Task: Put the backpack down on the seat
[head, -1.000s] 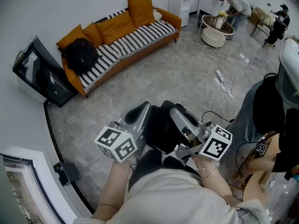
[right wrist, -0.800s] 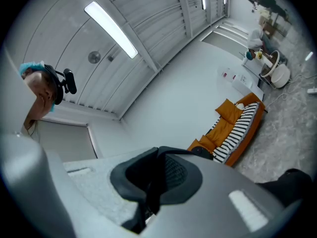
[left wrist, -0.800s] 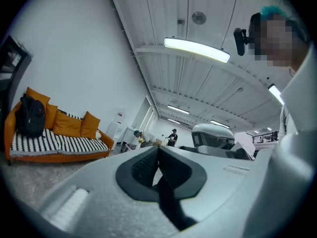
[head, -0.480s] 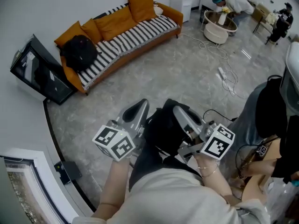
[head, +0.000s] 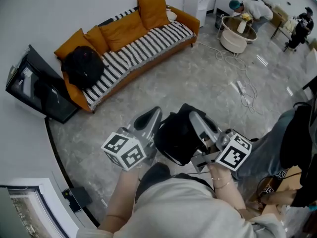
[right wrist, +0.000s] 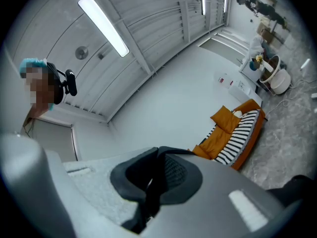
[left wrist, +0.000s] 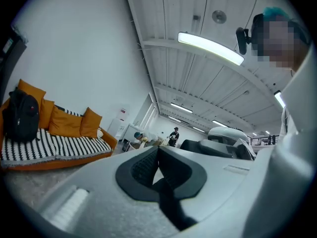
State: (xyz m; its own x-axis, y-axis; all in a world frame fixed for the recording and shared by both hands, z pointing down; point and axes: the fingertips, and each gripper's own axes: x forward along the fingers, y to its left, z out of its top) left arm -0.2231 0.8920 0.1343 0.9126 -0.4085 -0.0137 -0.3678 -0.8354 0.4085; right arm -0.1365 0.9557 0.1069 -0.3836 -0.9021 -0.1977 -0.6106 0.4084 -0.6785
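Left hand-held gripper point(left wrist: 158, 162) and right hand-held gripper point(right wrist: 157, 165): jaws closed, nothing between them, both up near our chest. The black fabric backpack point(head: 81, 66) sits on the orange sofa with striped seat point(head: 148, 38), well apart from us. We judge it soft, saggy and fairly heavy, so grab the top loop.

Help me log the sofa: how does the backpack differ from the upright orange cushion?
The backpack is black and bulging; the cushion is orange and flat-faced. The backpack sits at the sofa's end beside the dark screen; the cushion stands toward the opposite end. Both lean against the backrest on the striped seat.
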